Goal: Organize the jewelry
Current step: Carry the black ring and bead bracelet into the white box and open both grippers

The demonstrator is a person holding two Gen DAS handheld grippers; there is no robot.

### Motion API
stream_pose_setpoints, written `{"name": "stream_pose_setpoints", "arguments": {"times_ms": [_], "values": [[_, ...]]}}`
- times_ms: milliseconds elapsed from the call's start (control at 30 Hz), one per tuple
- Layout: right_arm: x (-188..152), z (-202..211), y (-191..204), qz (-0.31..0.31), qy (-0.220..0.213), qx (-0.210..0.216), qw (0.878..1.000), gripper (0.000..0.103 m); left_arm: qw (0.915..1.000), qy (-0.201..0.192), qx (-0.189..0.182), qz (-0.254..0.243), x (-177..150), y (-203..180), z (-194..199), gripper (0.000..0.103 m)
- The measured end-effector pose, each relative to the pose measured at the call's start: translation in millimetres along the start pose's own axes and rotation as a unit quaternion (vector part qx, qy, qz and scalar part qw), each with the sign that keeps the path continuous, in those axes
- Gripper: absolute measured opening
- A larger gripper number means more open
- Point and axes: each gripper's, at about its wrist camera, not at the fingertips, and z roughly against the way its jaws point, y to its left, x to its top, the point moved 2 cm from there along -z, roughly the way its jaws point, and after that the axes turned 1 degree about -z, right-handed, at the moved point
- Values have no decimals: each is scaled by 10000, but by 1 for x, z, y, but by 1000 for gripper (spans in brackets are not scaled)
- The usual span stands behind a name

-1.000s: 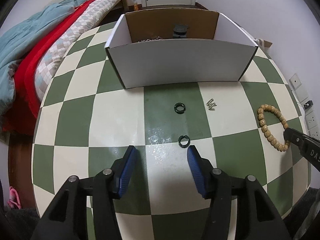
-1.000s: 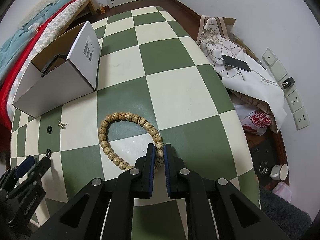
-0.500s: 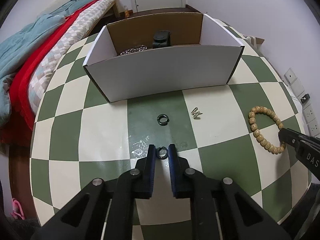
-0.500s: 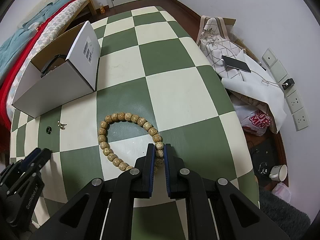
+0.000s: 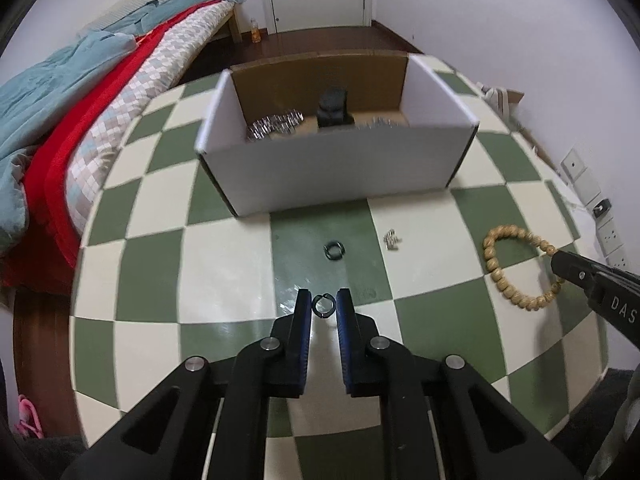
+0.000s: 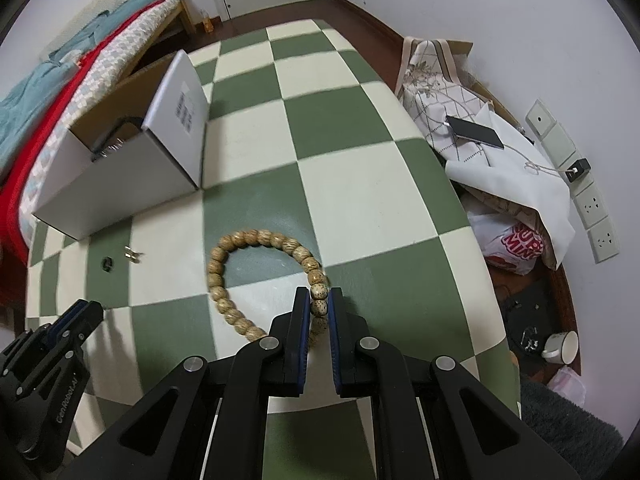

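My left gripper (image 5: 323, 305) is shut on a small black ring (image 5: 323, 305) and holds it just above the checkered table (image 5: 224, 280). A second black ring (image 5: 334, 249) and a small silver earring (image 5: 391, 238) lie beyond it, in front of the white cardboard box (image 5: 336, 168). The box holds silver chains (image 5: 272, 127) and a black item (image 5: 333, 109). My right gripper (image 6: 319, 306) is shut on a wooden bead bracelet (image 6: 256, 240); most of the loop rests on the table. The bracelet also shows in the left wrist view (image 5: 504, 256).
A bed with red and teal bedding (image 5: 80, 112) runs along the table's left side. Bags, a phone (image 6: 474, 131) and a white cup (image 6: 562, 346) lie off the right edge. Wall sockets (image 6: 592, 208) are at the right.
My left gripper closed from wide open onto the near black ring, then rose and drew back a little with it. My right gripper stayed shut on the bracelet and shifted slightly.
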Motion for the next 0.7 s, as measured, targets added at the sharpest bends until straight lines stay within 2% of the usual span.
{"name": "stream_pose_setpoints", "arguments": {"times_ms": [400,567,700], "values": [[44,82,35,239,-701,676,9950,9,9967,-502,-158,611,50,61,68,10],[69,112,54,417,-919,928,9906,9,9955,-715,-182,600,83,71,83,10],[94,131,73,585,-1087,1092,9863,9,9955,-744,-281,508,109,72,81,10]]}}
